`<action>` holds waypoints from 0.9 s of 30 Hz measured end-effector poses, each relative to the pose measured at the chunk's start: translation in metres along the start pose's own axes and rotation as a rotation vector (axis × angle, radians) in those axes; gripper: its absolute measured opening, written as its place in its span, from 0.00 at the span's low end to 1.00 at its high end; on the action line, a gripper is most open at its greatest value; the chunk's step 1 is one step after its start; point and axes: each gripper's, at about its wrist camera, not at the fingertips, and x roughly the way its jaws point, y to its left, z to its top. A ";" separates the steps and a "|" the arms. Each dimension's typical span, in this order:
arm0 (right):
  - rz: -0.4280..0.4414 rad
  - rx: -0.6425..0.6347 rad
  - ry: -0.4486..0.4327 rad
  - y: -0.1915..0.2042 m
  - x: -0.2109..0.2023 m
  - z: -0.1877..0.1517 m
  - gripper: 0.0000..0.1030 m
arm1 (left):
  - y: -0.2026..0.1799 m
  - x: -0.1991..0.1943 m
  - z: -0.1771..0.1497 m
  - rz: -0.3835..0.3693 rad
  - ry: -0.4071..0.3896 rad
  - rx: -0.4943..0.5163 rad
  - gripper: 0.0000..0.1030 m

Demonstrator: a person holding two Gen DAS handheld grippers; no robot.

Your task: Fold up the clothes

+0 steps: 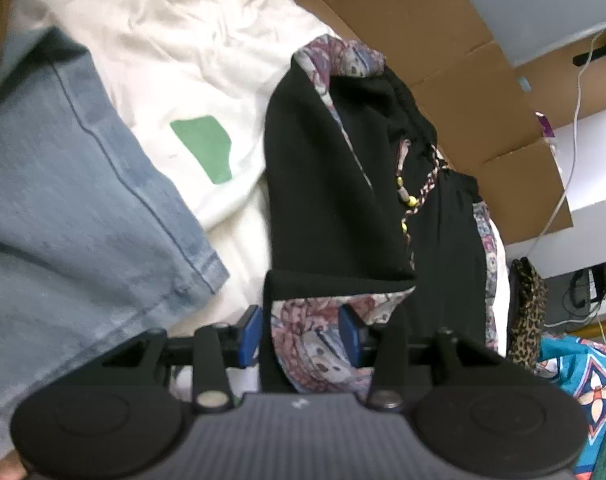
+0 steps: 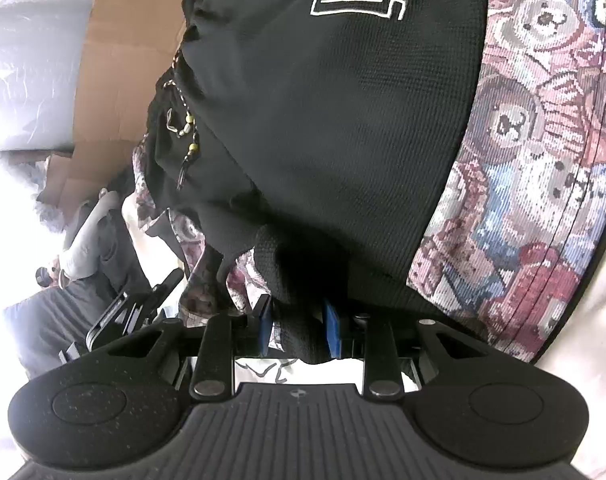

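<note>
With the left claw (image 1: 301, 332) loose around the black shorts (image 1: 335, 184) hem and the right claw (image 2: 299, 326) clamped on them, lay both corners flat together.

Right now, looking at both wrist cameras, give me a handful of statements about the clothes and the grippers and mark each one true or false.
1. The black shorts have patterned fabric panels. True.
2. The right gripper has nothing between its fingers. False: a fold of the shorts' black fabric sits pinched between the blue pads.
3. Blue jeans lie to the left of the shorts in the left wrist view. True.
4. The white garment under the shorts carries a red patch. False: the patch is green.
5. The left gripper has the shorts' patterned hem between its fingers. True.
6. The shorts' drawstring is plain white. False: it is braided, with yellow beads.
</note>
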 end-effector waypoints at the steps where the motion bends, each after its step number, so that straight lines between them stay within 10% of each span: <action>1: -0.001 -0.001 0.001 0.000 0.000 0.000 0.28 | 0.000 0.002 0.000 -0.005 0.004 -0.007 0.43; 27: 0.001 0.007 -0.001 -0.003 0.000 -0.001 0.28 | -0.002 0.005 0.006 -0.075 0.007 0.047 0.42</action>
